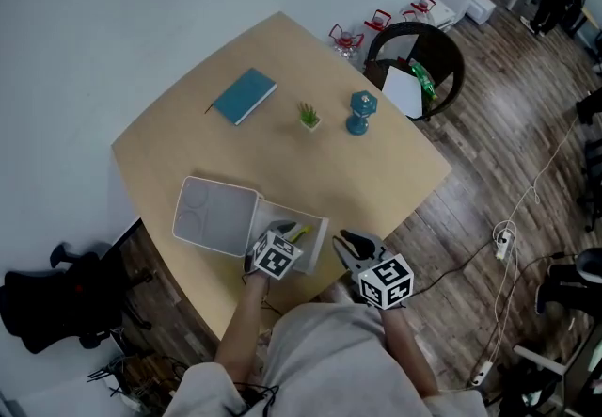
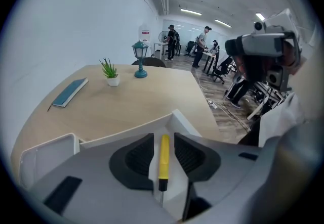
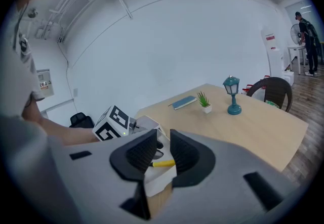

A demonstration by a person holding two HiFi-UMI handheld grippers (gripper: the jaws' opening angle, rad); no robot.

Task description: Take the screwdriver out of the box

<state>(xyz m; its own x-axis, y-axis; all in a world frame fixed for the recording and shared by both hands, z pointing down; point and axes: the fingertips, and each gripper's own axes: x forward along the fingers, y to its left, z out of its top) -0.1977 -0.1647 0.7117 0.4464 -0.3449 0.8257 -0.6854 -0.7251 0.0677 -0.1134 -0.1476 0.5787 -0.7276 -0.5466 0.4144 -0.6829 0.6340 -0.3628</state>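
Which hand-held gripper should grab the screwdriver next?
Left. The left hand-held gripper points down into the box, its open jaws either side of the screwdriver's yellow handle. The right hand-held gripper is outside the box, beside it.

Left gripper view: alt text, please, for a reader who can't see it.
The left gripper, fingers apart, straddles a yellow-handled screwdriver lying in the open white box on a wooden table.

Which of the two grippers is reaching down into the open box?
The left gripper: its open jaws stand either side of the yellow screwdriver, not touching it. The right gripper is outside the box, by its edge.
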